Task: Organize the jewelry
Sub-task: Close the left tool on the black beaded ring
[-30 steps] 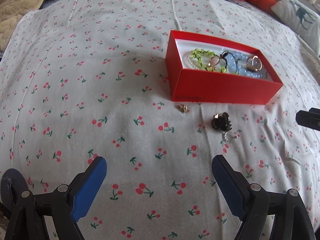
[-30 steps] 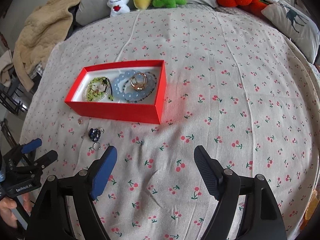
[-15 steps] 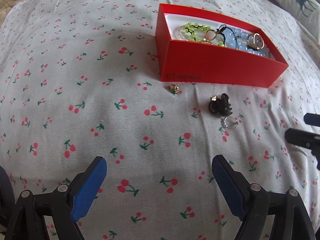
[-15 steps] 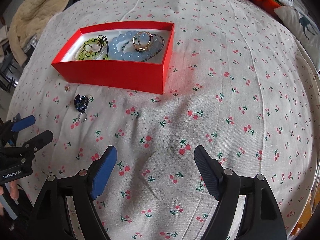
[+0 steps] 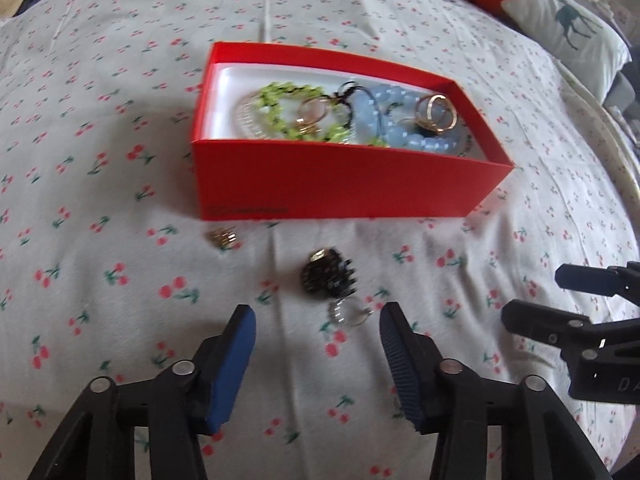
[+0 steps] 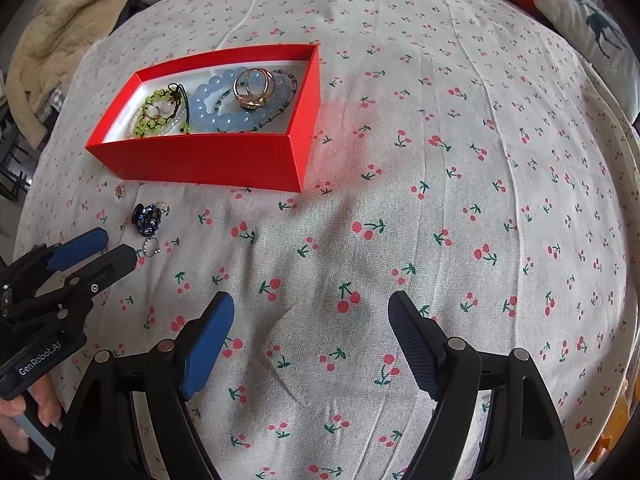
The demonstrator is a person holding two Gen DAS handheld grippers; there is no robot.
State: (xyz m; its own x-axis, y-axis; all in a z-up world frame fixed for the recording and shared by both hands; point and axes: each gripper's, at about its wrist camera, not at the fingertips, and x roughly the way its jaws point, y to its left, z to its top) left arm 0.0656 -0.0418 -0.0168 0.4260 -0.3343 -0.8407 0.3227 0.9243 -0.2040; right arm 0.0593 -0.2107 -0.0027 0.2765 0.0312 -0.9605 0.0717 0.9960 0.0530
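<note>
Two spread-jawed grippers are hovering: left gripper (image 5: 316, 332) nearing the silver ring (image 5: 347, 314) at lower centre, right gripper (image 6: 310, 320) holding nothing.

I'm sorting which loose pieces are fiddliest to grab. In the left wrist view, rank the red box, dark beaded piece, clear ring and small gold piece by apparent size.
1. red box
2. dark beaded piece
3. clear ring and small gold piece: they look alike, and the ring lies nearer the camera, so unranked.
</note>
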